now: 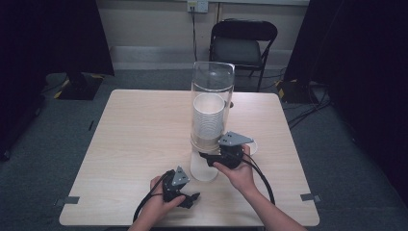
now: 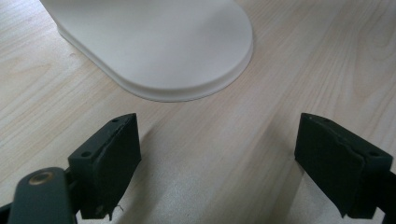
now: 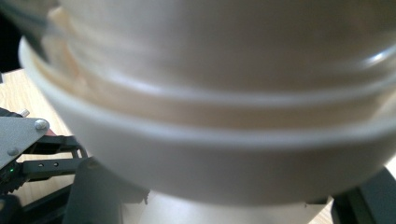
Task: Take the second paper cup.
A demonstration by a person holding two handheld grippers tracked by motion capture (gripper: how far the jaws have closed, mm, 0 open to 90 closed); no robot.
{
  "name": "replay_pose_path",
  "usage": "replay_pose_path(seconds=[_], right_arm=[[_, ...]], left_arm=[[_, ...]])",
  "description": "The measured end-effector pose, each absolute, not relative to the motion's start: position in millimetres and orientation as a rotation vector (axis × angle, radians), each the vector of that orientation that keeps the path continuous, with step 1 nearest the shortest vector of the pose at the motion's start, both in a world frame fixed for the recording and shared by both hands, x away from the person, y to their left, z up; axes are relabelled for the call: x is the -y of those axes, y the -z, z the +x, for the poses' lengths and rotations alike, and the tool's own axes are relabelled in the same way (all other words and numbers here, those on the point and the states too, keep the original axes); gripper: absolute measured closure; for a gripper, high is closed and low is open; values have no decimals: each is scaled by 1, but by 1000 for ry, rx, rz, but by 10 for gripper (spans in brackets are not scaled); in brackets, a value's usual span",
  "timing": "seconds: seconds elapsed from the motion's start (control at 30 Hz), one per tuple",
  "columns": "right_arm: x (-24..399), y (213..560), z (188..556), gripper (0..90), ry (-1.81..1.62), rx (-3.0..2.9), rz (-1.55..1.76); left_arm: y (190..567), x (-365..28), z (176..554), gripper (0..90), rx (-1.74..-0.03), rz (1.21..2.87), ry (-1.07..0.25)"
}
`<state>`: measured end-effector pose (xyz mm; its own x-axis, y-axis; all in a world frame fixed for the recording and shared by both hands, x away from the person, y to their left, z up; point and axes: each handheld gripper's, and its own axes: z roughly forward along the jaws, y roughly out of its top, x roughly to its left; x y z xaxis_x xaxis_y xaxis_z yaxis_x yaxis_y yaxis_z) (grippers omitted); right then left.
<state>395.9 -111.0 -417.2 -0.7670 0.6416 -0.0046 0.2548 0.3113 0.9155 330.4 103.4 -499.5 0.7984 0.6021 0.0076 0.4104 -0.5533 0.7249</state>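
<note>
Left gripper (image 1: 185, 192) sits wide open on our near edge of the table (image 1: 134, 139), holding nothing.

Our right gripper (image 1: 216, 156) is just beyond it, pressed against the cup dispenser (image 1: 211, 110); its view is too blurred and close for us to tell how its jaws stand. We see the dispenser's white base (image 2: 168, 46) just ahead of the left jaws, apart from them. A stack of white cups (image 1: 209, 118) fills the clear tube above. We find no readable writing. Farthest off stands a chair (image 1: 243, 43).
</note>
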Motion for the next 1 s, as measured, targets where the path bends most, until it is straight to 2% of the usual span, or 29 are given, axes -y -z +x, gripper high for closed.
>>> replay_pose_path(seconds=[0.87, 0.93, 1.0], right_arm=[[111, 426, 393, 373, -1418, -2236, 803], [111, 440, 395, 378, -1316, -2291, 810], [114, 470, 392, 375, -1199, -2425, 863]], left_arm=[[500, -103, 330, 138, -749, 2230, -329], [500, -103, 330, 138, -749, 2231, -328], [500, -103, 330, 138, -745, 2233, -332]])
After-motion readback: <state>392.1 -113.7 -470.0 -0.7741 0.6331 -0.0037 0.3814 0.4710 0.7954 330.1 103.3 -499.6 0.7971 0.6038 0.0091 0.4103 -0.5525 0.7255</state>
